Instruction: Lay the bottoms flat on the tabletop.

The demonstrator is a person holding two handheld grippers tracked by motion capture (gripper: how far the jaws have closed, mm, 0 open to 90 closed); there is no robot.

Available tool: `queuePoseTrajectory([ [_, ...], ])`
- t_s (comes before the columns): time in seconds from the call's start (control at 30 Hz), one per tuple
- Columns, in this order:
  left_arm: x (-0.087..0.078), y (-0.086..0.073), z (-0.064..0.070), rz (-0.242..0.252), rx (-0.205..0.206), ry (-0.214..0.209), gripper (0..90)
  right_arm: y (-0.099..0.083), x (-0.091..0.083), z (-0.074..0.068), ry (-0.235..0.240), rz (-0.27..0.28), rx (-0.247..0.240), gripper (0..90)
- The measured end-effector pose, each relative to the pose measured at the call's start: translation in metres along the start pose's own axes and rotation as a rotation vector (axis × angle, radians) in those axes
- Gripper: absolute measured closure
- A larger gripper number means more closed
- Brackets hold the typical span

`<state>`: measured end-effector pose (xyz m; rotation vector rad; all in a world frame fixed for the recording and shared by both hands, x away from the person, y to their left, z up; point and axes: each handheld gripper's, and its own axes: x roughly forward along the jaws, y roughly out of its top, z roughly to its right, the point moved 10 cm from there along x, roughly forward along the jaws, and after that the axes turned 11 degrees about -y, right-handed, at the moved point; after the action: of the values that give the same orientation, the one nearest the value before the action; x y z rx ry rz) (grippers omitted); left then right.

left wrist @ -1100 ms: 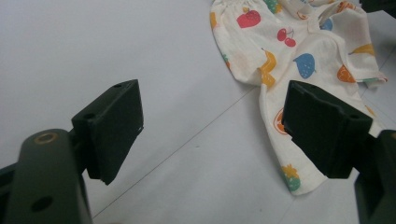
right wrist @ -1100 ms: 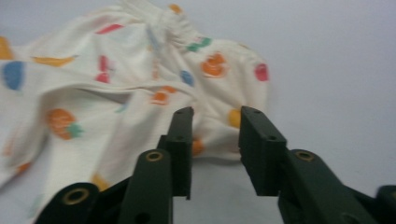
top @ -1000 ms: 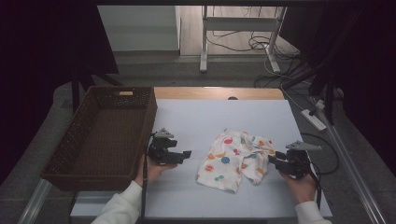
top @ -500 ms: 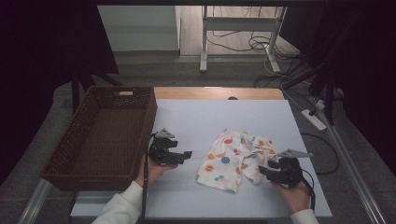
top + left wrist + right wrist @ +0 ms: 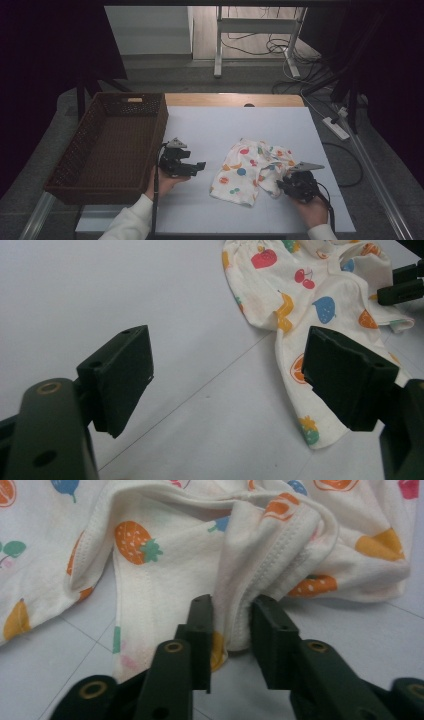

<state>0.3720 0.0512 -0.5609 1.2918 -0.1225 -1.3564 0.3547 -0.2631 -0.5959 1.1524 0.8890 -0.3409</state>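
Note:
A white baby garment with a fruit print [image 5: 248, 166] lies crumpled on the white table top [image 5: 225, 125], right of centre. My right gripper [image 5: 281, 183] is at the garment's near right edge. In the right gripper view the right gripper [image 5: 231, 630] is shut on a bunched fold of the garment [image 5: 165, 540], with cloth squeezed between its jaws. My left gripper [image 5: 199, 166] rests to the left of the garment, held apart from it. In the left gripper view the left gripper [image 5: 230, 375] is wide open with bare table between its jaws, and the garment [image 5: 320, 295] lies ahead to the right.
A brown wicker basket [image 5: 161, 125] stands on the left side of the table, just beside the left gripper. Beyond the table are a power strip [image 5: 336, 128], floor cables and a table frame [image 5: 255, 25].
The right gripper has slid left and nearer, to the garment's lower right edge, and shut on a fold. The left gripper has stayed put.

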Motion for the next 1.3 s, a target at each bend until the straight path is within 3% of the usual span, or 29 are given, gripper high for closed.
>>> queuePoseTrajectory([
  [0.13, 0.000, 0.000, 0.000, -0.002, 0.002, 0.000, 19.7, 0.000, 0.000, -0.003, 0.016, 0.002, -0.016, 79.3],
  [0.37, 0.000, 0.000, -0.001, 0.000, 0.000, 0.002, 19.6, 0.000, -0.004, -0.002, 0.027, -0.008, -0.026, 81.4],
  [0.6, -0.001, 0.000, -0.002, 0.002, -0.003, 0.004, 19.6, -0.001, -0.018, 0.013, 0.024, 0.011, 0.011, 81.3],
  [0.87, -0.001, 0.001, -0.001, 0.003, -0.001, 0.004, 19.6, 0.009, -0.043, 0.032, 0.004, 0.082, 0.055, 81.1],
  [1.1, -0.002, 0.001, -0.001, 0.003, 0.000, 0.004, 19.6, 0.013, -0.051, 0.045, -0.023, 0.106, 0.079, 81.0],
  [1.3, -0.002, 0.001, -0.001, 0.006, -0.003, 0.003, 19.6, 0.022, -0.059, 0.044, -0.013, 0.138, 0.081, 81.0],
])
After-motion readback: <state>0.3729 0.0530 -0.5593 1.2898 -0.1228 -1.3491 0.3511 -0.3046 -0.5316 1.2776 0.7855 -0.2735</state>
